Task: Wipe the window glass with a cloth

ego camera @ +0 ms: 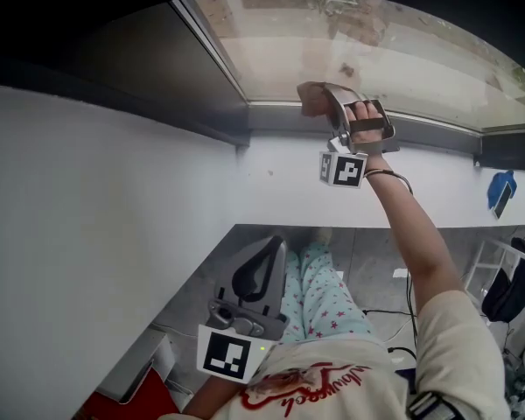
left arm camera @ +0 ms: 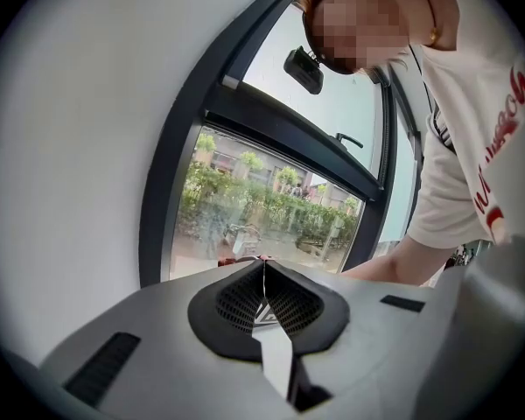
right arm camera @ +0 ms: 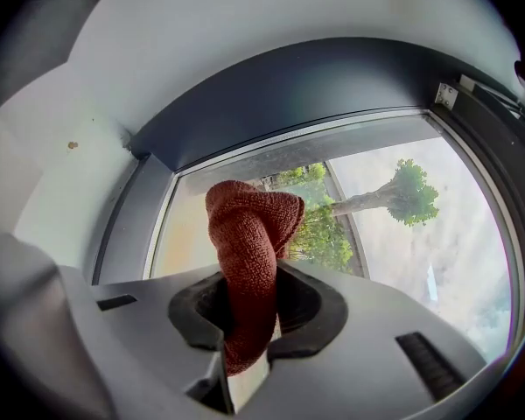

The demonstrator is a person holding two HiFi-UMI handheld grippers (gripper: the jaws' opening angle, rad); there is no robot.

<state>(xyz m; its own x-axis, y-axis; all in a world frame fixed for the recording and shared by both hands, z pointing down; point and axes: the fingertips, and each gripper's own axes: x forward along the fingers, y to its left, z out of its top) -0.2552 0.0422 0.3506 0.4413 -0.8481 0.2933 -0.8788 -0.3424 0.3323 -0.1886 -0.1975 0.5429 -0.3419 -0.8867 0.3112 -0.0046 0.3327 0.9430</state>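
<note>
A rust-red knitted cloth (right arm camera: 249, 234) is clamped between the jaws of my right gripper (right arm camera: 249, 280) and sticks out past them in a folded lump. In the head view my right gripper (ego camera: 322, 97) is raised to the lower left corner of the window glass (ego camera: 394, 51), with the cloth (ego camera: 309, 101) at the sill by the dark frame (ego camera: 245, 116). Whether the cloth touches the glass I cannot tell. My left gripper (ego camera: 266, 248) hangs low near the person's body, shut with nothing in it (left arm camera: 263, 265). It points toward the window glass (left arm camera: 262, 204).
A white wall (ego camera: 114, 199) runs below the window. A blue object (ego camera: 500, 191) hangs on the wall at right. A rack with dark items (ego camera: 514, 287) stands at the lower right, cables (ego camera: 394, 315) lie on the floor, and a red object (ego camera: 127, 401) lies at bottom left.
</note>
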